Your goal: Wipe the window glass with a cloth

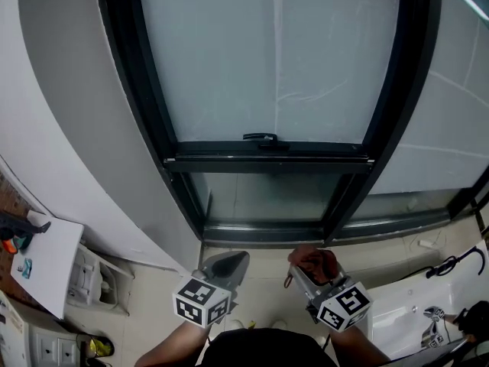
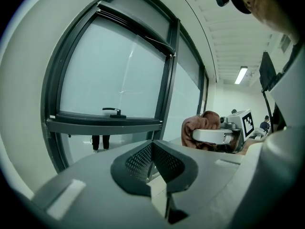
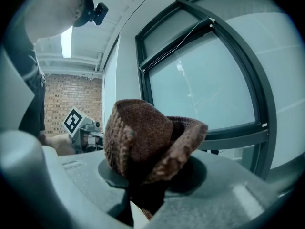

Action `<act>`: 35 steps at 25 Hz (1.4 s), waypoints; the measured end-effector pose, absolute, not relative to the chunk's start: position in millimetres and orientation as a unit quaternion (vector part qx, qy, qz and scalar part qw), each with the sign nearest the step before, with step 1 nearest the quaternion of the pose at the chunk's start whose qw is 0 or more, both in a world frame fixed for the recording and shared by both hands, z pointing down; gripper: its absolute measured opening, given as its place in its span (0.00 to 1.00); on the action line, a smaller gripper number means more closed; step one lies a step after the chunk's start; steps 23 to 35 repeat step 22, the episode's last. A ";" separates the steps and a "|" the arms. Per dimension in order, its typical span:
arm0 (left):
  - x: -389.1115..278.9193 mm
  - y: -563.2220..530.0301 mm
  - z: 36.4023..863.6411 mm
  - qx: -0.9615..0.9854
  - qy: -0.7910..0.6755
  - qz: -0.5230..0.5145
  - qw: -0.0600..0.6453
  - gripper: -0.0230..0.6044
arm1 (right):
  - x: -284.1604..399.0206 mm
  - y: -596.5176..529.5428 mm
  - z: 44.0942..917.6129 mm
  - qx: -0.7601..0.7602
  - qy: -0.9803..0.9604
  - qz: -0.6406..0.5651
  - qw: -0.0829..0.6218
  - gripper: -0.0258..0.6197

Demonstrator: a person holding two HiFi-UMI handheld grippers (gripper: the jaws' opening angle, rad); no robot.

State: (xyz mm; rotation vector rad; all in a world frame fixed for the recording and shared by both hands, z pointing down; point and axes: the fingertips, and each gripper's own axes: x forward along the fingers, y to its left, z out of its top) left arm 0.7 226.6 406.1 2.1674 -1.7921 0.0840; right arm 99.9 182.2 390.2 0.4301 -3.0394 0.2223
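Note:
A big dark-framed window (image 1: 267, 60) fills the wall ahead, its frosted glass (image 2: 114, 80) above a crossbar with a black handle (image 1: 260, 138). My right gripper (image 1: 312, 264) is shut on a brown knitted cloth (image 3: 147, 142), which bulges out over the jaws; the cloth (image 2: 200, 128) also shows at the right in the left gripper view. My left gripper (image 1: 227, 266) is shut with nothing in it. Both are held low, below the bottom pane (image 1: 267, 197) and well short of the glass.
A white table (image 1: 46, 262) with small items stands at the lower left beside the curved white wall (image 1: 84, 128). A black cable (image 1: 451, 264) and white equipment lie at the lower right. A second glazed panel (image 1: 451, 128) adjoins the window's right.

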 end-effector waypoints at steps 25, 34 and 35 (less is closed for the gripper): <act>-4.6 221.2 405.4 0.776 -0.609 0.032 0.160 0.06 | 96.9 189.8 392.6 0.159 -0.984 0.063 0.040 0.25; -4.6 221.2 405.4 0.776 -0.609 0.032 0.160 0.06 | 96.9 189.8 392.6 0.159 -0.984 0.063 0.040 0.25; -4.6 221.2 405.4 0.776 -0.609 0.032 0.160 0.06 | 96.9 189.8 392.6 0.159 -0.984 0.063 0.040 0.25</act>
